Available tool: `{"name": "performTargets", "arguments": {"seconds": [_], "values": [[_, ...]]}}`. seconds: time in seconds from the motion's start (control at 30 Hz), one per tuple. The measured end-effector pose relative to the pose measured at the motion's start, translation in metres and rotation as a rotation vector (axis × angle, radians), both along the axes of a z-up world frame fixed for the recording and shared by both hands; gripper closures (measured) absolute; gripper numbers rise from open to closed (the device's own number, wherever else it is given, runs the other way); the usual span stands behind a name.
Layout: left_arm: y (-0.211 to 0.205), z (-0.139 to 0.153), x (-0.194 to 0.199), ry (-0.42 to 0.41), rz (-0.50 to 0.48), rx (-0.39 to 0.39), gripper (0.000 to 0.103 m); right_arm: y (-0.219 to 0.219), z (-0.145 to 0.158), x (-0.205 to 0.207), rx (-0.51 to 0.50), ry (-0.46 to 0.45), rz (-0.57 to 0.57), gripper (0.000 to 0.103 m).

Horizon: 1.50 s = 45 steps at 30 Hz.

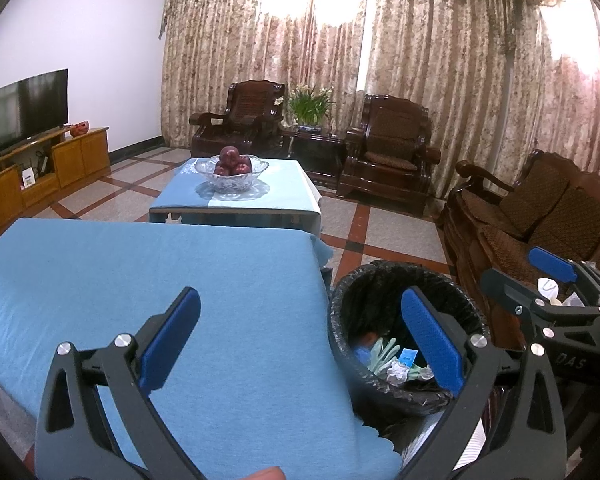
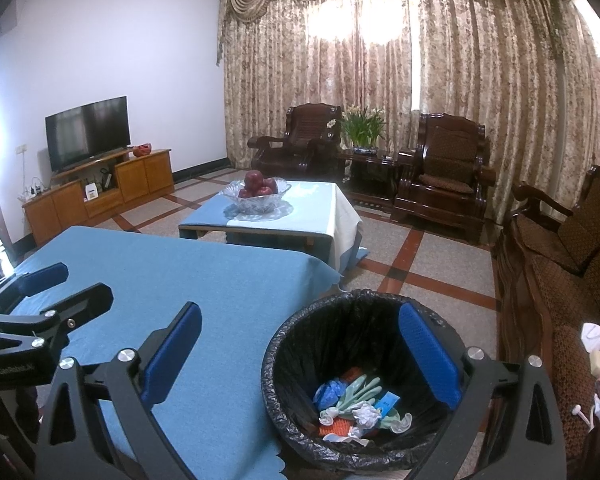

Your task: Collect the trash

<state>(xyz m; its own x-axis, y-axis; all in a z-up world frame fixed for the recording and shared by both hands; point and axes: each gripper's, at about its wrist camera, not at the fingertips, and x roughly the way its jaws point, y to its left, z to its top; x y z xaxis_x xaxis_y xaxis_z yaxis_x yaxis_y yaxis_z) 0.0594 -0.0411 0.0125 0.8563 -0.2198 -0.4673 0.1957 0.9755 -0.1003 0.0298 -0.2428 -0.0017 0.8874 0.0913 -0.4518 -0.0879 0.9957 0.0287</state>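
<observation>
looks like the tail end of the job, w/ nothing being carried and no scraps showing on the blue tablecloth (image 1: 148, 280) in front. the left gripper (image 1: 300, 344) is hanging over the near table edge w/ its jaws spread wide and nothing between them; the right gripper (image 2: 300, 356) is likewise gaping wide and empty, its right finger sitting over the bin's rim in its own view. the bin (image 2: 296, 344), black-bagged, is standing on the floor just beside the table's right corner, and the trash (image 2: 356, 404) is lying at the bottom of it. next move, as i'm judging it: scanning the table and floor for anything left, and if there is any, closing one tool on it and bringing it over the bin's mouth before letting go; if not, the job is prob done. the pile itself is looking light and crumply: pale green rubber gloves, a balled white tissue, a blue wad, a small blue card, sthg orange underneath. it's filling only the bottom of the bag, so plenty of room left. a bowl of apples (image 2: 256, 194) is sitting on the far table, not trash, best left alone.
</observation>
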Motion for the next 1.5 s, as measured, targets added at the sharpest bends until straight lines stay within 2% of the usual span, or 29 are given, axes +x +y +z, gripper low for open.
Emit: {"name": "performTargets", "arguments": {"seconds": [0.37, 0.93, 1.5], "values": [[0.013, -0.009, -0.007, 0.005, 0.014, 0.000, 0.005, 0.005, -0.005, 0.005, 0.002, 0.004, 0.004, 0.006], [0.037, -0.001, 0.002, 0.023, 0.035, 0.013, 0.005, 0.015, -0.013, 0.009, -0.010, 0.012, 0.011, 0.006], [0.049, 0.015, 0.007, 0.030, 0.039, 0.014, 0.005, 0.023, -0.002, 0.014, -0.011, 0.018, 0.015, 0.006]]}}
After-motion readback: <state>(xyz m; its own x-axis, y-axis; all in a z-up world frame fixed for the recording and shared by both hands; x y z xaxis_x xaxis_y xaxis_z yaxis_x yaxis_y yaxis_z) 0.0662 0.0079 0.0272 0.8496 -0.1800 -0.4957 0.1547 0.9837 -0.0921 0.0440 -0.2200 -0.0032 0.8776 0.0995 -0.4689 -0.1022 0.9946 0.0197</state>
